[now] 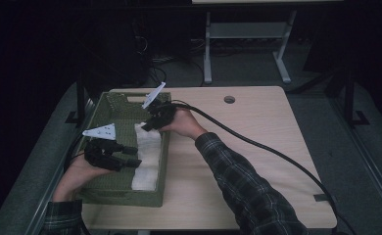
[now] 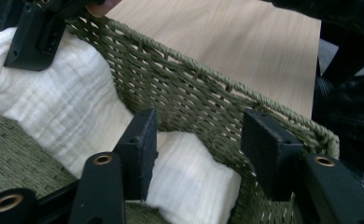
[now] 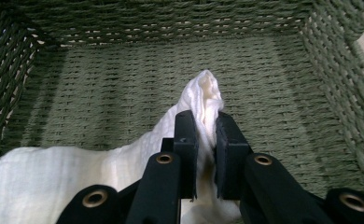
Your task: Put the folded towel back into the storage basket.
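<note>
Two tongs: left (image 2: 196, 140) wide, right (image 3: 206, 135) pinching one white cloth (image 1: 147, 156) in one basket (image 1: 125, 196).

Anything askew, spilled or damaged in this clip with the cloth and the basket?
Nothing stands out. The white cloth lies folded along the right wall inside the green woven basket, which sits square on the table. The right tongs pinch its far end; the left tongs stand open over its near end. No spill or damage shows.
</note>
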A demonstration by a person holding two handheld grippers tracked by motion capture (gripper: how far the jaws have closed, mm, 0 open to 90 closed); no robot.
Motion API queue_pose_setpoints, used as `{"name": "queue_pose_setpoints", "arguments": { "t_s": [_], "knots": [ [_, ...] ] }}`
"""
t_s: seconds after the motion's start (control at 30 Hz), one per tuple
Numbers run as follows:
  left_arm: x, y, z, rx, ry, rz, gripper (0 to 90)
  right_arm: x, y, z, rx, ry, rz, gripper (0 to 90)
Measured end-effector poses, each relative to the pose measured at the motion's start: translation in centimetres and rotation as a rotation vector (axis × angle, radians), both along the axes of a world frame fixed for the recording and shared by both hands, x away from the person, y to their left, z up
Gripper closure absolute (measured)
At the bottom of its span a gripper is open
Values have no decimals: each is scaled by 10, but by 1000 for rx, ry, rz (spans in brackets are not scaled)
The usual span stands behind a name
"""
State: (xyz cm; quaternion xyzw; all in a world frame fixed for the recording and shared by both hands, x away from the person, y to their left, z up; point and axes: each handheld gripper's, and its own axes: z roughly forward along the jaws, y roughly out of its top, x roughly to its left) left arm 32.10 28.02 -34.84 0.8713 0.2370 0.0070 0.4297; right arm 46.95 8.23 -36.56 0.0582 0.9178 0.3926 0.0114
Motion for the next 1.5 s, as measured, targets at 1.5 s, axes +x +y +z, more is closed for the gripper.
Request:
{"name": "queue_pose_setpoints", "arguments": {
  "t_s": [1.5],
  "knots": [
    [12, -31, 9, -45, -36, 84, 356, 36, -40, 27, 67, -56, -118, 481]
  ]
}}
